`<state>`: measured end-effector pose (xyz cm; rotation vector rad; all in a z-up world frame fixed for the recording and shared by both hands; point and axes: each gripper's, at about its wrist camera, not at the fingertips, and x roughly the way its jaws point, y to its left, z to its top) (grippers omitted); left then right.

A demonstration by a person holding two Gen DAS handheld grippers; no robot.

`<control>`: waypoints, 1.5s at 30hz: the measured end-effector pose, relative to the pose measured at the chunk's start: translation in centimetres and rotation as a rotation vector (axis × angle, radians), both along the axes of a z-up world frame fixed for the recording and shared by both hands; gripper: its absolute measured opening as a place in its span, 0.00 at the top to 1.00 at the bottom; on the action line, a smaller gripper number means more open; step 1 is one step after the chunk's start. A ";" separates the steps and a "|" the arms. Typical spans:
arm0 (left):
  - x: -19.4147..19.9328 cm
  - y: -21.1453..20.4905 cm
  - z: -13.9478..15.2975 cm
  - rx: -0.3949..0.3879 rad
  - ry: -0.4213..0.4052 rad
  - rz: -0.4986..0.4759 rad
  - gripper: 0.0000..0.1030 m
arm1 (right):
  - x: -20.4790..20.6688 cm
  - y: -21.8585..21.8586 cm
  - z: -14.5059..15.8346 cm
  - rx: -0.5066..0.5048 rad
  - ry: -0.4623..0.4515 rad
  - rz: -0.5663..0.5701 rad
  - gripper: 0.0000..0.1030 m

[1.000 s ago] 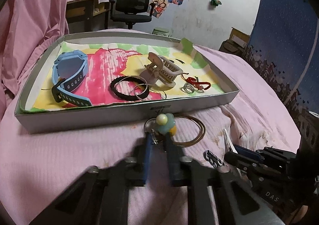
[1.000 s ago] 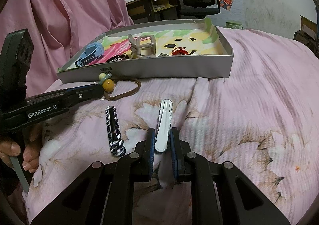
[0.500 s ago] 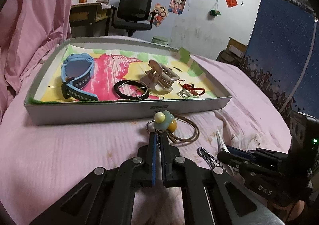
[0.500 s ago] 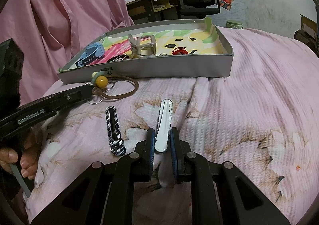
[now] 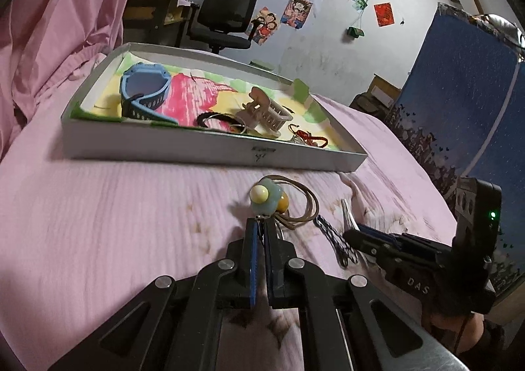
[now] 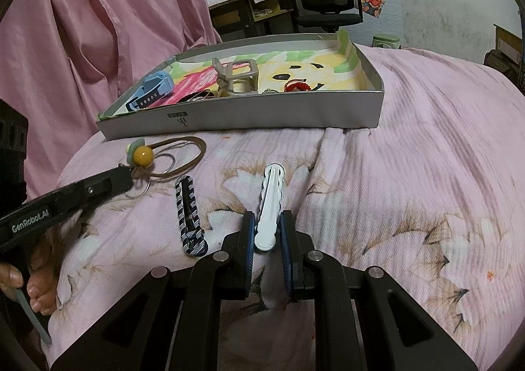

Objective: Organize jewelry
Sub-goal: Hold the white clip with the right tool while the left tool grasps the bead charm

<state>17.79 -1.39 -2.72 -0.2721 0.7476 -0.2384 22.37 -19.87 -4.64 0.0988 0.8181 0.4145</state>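
Observation:
My left gripper (image 5: 259, 221) is shut on the small link of a brown hair tie (image 5: 305, 203) with a green flower charm (image 5: 264, 197) and a yellow bead, a little in front of the grey tray (image 5: 210, 147). In the right wrist view, that left gripper (image 6: 128, 174) comes in from the left. My right gripper (image 6: 266, 214) is shut on a white hair clip (image 6: 269, 197) lying on the pink bedspread. A striped hair clip (image 6: 188, 216) lies just left of it. In the tray are a blue watch (image 5: 144, 88), a beige claw clip (image 5: 265, 111), a black ring and a red cord bracelet (image 5: 308, 138).
Pink curtains (image 6: 98, 26) hang to the left of the bed. A desk and a black office chair (image 5: 226, 19) stand behind the tray, and a blue panel (image 5: 459, 92) stands at the right. A hand (image 6: 19, 285) holds the left gripper's handle.
My left gripper closed on the hair tie's charm link, then drew it back from the tray's front wall toward the left. My right gripper has stayed on the white clip.

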 end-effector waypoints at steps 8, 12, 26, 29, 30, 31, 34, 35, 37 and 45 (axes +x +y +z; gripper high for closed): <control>-1.4 -0.3 0.0 0.002 -0.030 -0.006 0.96 | 0.0 0.0 0.0 -0.001 -0.001 0.000 0.87; -2.3 0.0 0.0 -0.012 -0.040 -0.002 0.96 | -0.3 0.1 0.2 -0.001 -0.018 0.001 0.87; -3.4 0.8 -0.1 -0.037 0.027 -0.015 0.95 | -1.2 0.4 0.9 -0.005 -0.057 0.029 0.87; -3.7 0.7 -0.5 -0.034 0.040 -0.021 0.93 | -1.2 0.3 0.8 -0.005 -0.054 0.033 0.87; -3.8 0.7 -0.5 -0.030 0.043 -0.022 0.93 | -1.2 0.4 0.8 -0.005 -0.053 0.033 0.87; -3.8 0.6 -0.6 -0.022 0.047 -0.022 0.92 | -1.2 0.4 0.8 -0.005 -0.053 0.034 0.87; -3.8 0.0 -0.7 0.016 0.065 -0.030 0.91 | -1.2 0.4 0.8 -0.005 -0.054 0.034 0.87; -3.7 -0.3 -0.7 0.040 0.073 -0.031 0.91 | -1.2 0.4 0.8 -0.006 -0.054 0.034 0.87; -3.7 -0.7 -0.7 0.071 0.079 -0.030 0.91 | -1.2 0.4 0.8 -0.006 -0.054 0.034 0.87; -4.9 -1.4 0.3 0.154 0.033 -0.007 0.96 | -2.1 0.3 1.3 0.019 -0.082 0.046 0.87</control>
